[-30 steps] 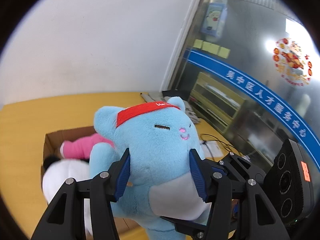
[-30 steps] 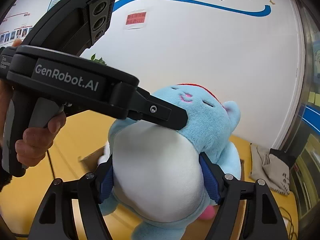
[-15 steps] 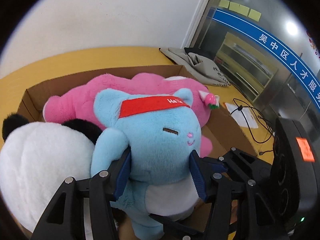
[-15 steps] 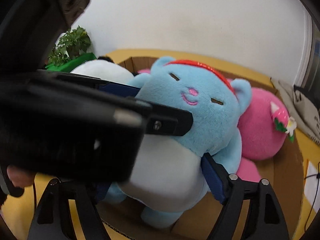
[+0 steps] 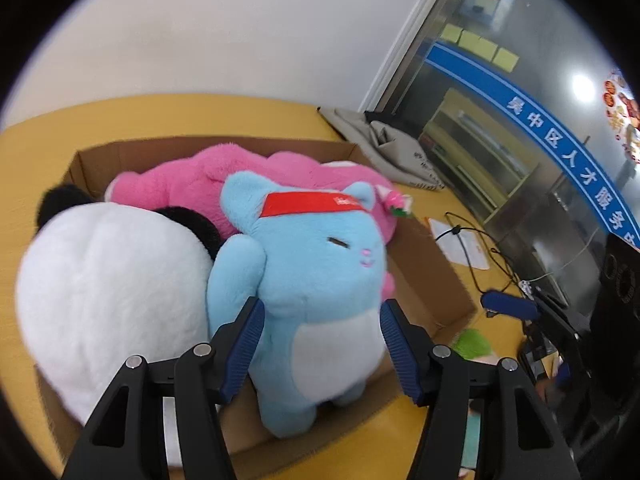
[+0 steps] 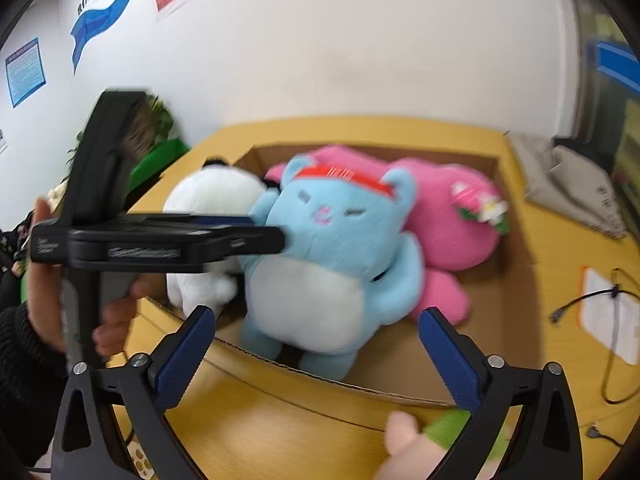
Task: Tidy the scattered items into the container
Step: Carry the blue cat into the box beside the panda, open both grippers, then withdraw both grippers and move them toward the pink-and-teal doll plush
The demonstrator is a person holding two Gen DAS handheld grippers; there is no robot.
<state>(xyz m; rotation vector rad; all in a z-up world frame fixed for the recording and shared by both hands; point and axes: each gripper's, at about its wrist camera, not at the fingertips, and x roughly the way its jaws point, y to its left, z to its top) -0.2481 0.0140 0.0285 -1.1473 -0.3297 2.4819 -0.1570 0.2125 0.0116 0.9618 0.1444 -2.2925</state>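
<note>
The blue plush cat (image 5: 320,280) is seen standing upright in the near end of the cardboard box (image 5: 432,292), its feet on the box floor, pressed between the white panda plush (image 5: 108,292) on one side and the pink plush (image 5: 280,172) behind. The left gripper (image 5: 320,344) is set around the cat's belly, its blue pads (image 5: 244,344) lying at the flanks; whether they are pressing or merely touching cannot be told, since the frame is blurred and the fur hides the contact. The right gripper (image 6: 316,356) is held wide apart with nothing between its fingers, just outside the near box wall. The cat's long axis is vertical, straight ahead of the left gripper. A green and pink plush (image 6: 432,440) is seen lying on the yellow table (image 6: 280,432) beside the right gripper, so the right hand is judged the nearer for that item.
</note>
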